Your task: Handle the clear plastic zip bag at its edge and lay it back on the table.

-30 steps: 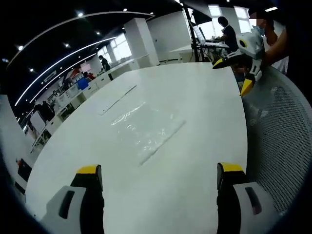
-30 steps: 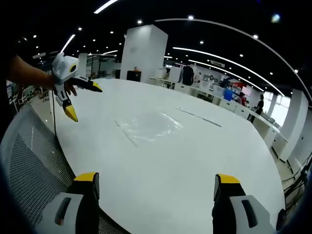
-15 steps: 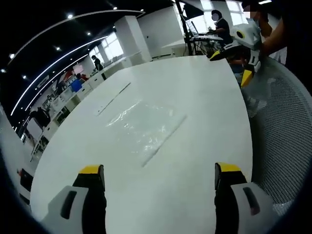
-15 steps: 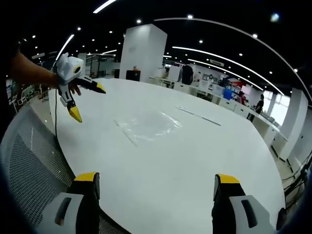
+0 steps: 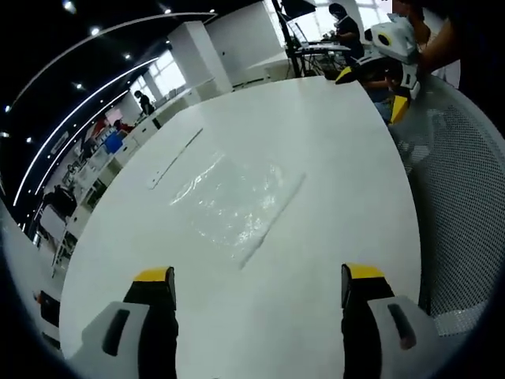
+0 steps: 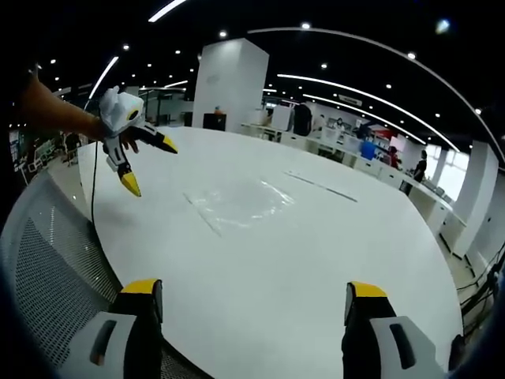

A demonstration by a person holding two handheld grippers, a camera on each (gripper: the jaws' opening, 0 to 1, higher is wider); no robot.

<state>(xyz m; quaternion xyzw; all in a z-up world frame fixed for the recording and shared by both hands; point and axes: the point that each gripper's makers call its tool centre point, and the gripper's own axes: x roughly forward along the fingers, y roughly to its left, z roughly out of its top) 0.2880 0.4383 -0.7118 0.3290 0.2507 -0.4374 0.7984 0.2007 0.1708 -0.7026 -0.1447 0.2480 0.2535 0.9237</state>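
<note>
The clear plastic zip bag (image 5: 237, 201) lies flat on the white table (image 5: 316, 142), its zip edge toward the near right. My left gripper (image 5: 256, 280) hovers open above the table, short of the bag. In the right gripper view the bag (image 6: 237, 205) lies mid-table, far ahead of my open right gripper (image 6: 248, 294). There the left gripper (image 6: 146, 166) is held by a hand, open, above the table's left side near the bag. In the left gripper view the right gripper (image 5: 375, 91) shows at the top right, open, over the table's edge.
A grey mesh chair back (image 5: 461, 213) stands beside the table's edge on the right, also the mesh chair (image 6: 47, 276) at lower left. A thin clear strip (image 5: 175, 158) lies beyond the bag. Desks, a white pillar (image 6: 229, 79) and people fill the office behind.
My left gripper has moved forward and tilted down toward the bag, which now sits lower and nearer in its view. The right gripper has stayed almost still.
</note>
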